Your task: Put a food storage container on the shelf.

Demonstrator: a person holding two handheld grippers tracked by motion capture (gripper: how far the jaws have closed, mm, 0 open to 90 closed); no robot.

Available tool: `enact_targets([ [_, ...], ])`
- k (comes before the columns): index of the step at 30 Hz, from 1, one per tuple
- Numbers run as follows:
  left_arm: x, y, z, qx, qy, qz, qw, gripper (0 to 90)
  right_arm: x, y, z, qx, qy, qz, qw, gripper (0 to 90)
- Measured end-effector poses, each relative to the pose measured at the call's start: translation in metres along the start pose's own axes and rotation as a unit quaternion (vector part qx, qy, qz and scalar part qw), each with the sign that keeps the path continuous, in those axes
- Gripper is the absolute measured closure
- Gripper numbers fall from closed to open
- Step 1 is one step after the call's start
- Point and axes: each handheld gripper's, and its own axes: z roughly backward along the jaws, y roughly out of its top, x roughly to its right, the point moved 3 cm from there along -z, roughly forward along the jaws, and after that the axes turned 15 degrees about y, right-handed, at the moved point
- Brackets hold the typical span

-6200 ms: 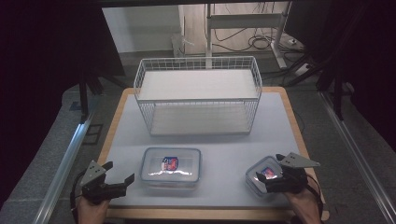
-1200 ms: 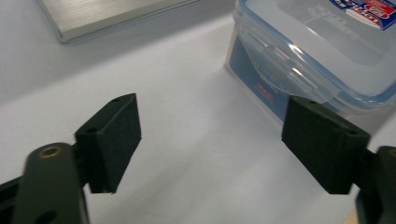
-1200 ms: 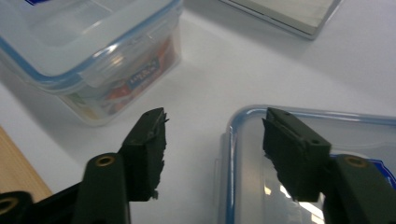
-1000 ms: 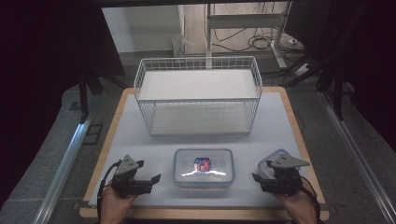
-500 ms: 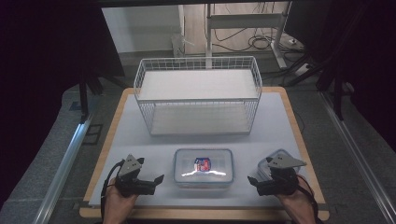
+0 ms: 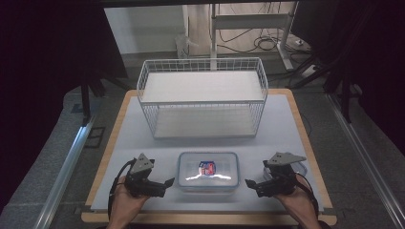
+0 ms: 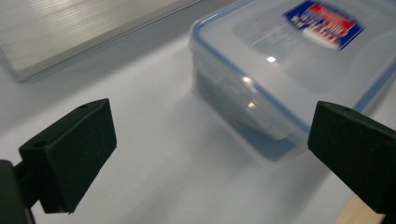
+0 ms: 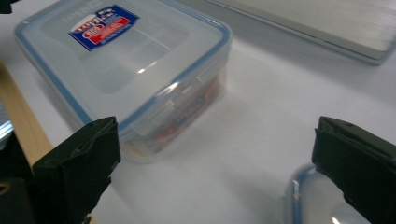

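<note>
A clear lidded box (image 6: 207,171) with a blue rim and a red-and-blue label lies near the table's front edge, between my two grippers. My left gripper (image 6: 165,183) lies just left of it, pointing at its left end. In the left gripper view the box (image 7: 289,60) is ahead and to the right of the gripper (image 7: 210,158), not between the jaws. My right gripper (image 6: 249,184) lies just right of the box, pointing at its right end, which is ahead and left (image 8: 121,60) of that gripper (image 8: 215,163). Both grippers' jaws have just been opening and stand open, with nothing between them.
A white wire basket (image 6: 205,119) stands at the back middle of the white table top (image 6: 143,143). Beneath my right gripper lies a second, smaller clear container (image 6: 301,167), whose blue-rimmed corner (image 8: 303,200) lies close by the right jaw. A wooden edge (image 6: 200,218) borders the table front.
Since the oldest frame the box has shifted right toward the table's middle, and my left gripper has followed it. Over the last second both grippers have stayed in place.
</note>
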Motion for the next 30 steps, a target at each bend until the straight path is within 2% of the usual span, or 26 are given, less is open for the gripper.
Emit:
enact_targets([
  [2, 0.0, 0.003, -0.001, -0.002, -0.018, 0.01, 0.9998, 1.2, -0.001, 0.001, -0.002, -0.006, 0.01, -0.011, 0.9999, 0.0],
  [4, 0.001, 0.006, -0.004, -0.008, -0.028, 0.012, 0.9995, 2.1, -0.003, 0.003, -0.005, -0.013, 0.024, -0.018, 0.9995, 0.0],
  [6, 0.001, 0.007, -0.006, -0.012, -0.032, 0.012, 0.9993, 2.2, -0.004, 0.003, -0.007, -0.021, 0.027, -0.018, 0.9993, 0.0],
  [7, 0.002, 0.008, -0.007, -0.014, -0.035, 0.012, 0.9992, 3.4, -0.007, 0.005, -0.01, -0.034, 0.033, -0.013, 0.9988, 2.5],
  [9, 0.006, 0.01, -0.012, -0.023, -0.046, 0.01, 0.9986, 3.8, -0.009, 0.008, -0.013, -0.039, 0.035, -0.01, 0.9986, 5.7],
  [14, 0.009, 0.015, -0.019, -0.032, -0.064, 0.009, 0.9974, 4.6, -0.008, 0.016, -0.019, -0.034, 0.047, -0.013, 0.9982, 10.4],
  [16, 0.009, 0.015, -0.02, -0.032, -0.067, 0.01, 0.9972, 4.8, -0.006, 0.017, -0.02, -0.037, 0.049, -0.017, 0.998, 10.7],
  [17, 0.009, 0.016, -0.022, -0.033, -0.075, 0.008, 0.9966, 4.5, -0.004, 0.018, -0.025, -0.042, 0.054, -0.02, 0.9975, 11.2],
  [19, 0.009, 0.016, -0.023, -0.033, -0.076, 0.008, 0.9966, 4.4, -0.004, 0.018, -0.026, -0.043, 0.057, -0.023, 0.9972, 11.8],
  [20, 0.009, 0.015, -0.024, -0.034, -0.079, 0.006, 0.9963, 4.4, -0.004, 0.018, -0.031, -0.048, 0.062, -0.033, 0.9963, 13.7],
  [23, 0.009, 0.013, -0.025, -0.039, -0.078, -0.001, 0.9962, 4.7, -0.003, 0.018, -0.035, -0.052, 0.071, -0.043, 0.9952, 14.1],
  [24, 0.008, 0.011, -0.028, -0.047, -0.078, -0.005, 0.9959, 4.9, -0.003, 0.019, -0.039, -0.052, 0.073, -0.055, 0.9944, 14.0],
  [26, 0.005, 0.009, -0.03, -0.051, -0.093, 0.012, 0.9942, 4.8, -0.001, 0.02, -0.042, -0.05, 0.074, -0.07, 0.9935, 12.7],
  [30, 0.003, 0.009, -0.037, -0.062, -0.127, 0.029, 0.9895, 4.4, 0.004, 0.021, -0.05, -0.056, 0.101, -0.11, 0.9871, 10.0],
])
